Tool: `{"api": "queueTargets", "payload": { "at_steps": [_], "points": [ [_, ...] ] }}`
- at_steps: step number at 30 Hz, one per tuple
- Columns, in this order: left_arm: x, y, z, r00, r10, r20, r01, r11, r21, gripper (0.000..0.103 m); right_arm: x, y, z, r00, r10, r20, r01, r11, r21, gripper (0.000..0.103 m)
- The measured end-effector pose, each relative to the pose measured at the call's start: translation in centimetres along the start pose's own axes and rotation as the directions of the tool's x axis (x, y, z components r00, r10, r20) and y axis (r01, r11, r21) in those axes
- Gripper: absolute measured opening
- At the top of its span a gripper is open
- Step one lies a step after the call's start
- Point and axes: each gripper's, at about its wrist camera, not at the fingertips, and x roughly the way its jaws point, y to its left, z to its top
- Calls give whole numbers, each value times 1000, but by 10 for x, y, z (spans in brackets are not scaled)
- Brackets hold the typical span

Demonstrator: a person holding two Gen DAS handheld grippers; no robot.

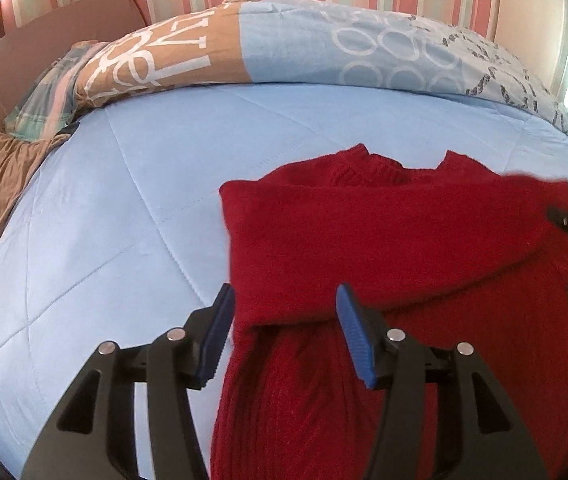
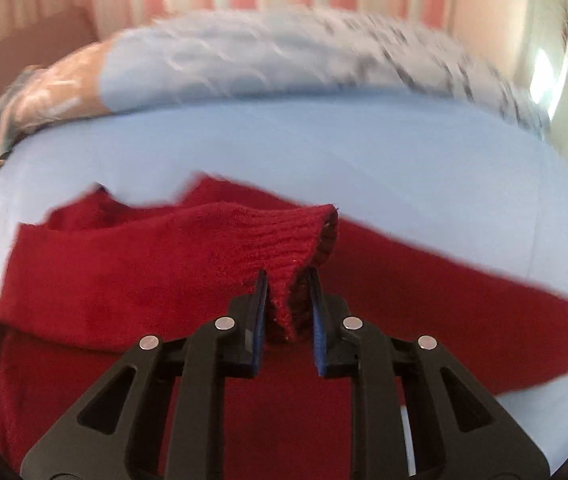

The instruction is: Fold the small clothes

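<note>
Left wrist: left gripper [image 1: 282,322] spread apart above red sweater [image 1: 404,240], gripping nothing (one sleeve folded across chest), lying on blue bed [image 1: 124,208]. Right wrist: right gripper [image 2: 287,304] clamped on sleeve cuff [image 2: 296,240], lifted.

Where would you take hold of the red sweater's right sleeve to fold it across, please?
Grip the ribbed cuff of the sleeve, coming from the sweater's right side. The cuff is the sleeve's free end, thick and bunched, so it pinches well. The right tongs already clamp it there.
</note>
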Motion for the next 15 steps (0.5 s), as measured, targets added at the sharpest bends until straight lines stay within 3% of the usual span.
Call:
{"api": "queueTargets", "payload": {
  "at_steps": [3, 9, 11, 13, 15],
  "points": [
    [11, -3, 3, 1000, -11, -16, 11, 1000, 14, 54, 16, -19, -16, 998, 23, -59, -19, 998, 67, 19],
    [53, -4, 12, 995, -40, -94, 43, 999, 24, 54, 22, -27, -20, 995, 82, -59, -75, 991, 110, 20],
    [66, -6, 12, 994, -18, -112, 23, 999, 39, 54, 26, -32, -17, 992, 104, -79, -92, 986, 138, 24],
    [78, -6, 13, 991, 12, -131, -5, 999, 52, 56, 25, -34, -17, 993, 90, -80, -79, 989, 126, 36],
    [81, -3, 14, 992, 10, -126, -3, 999, 53, 57, 20, -35, -17, 991, 109, -81, -98, 987, 128, 41]
  ]
}}
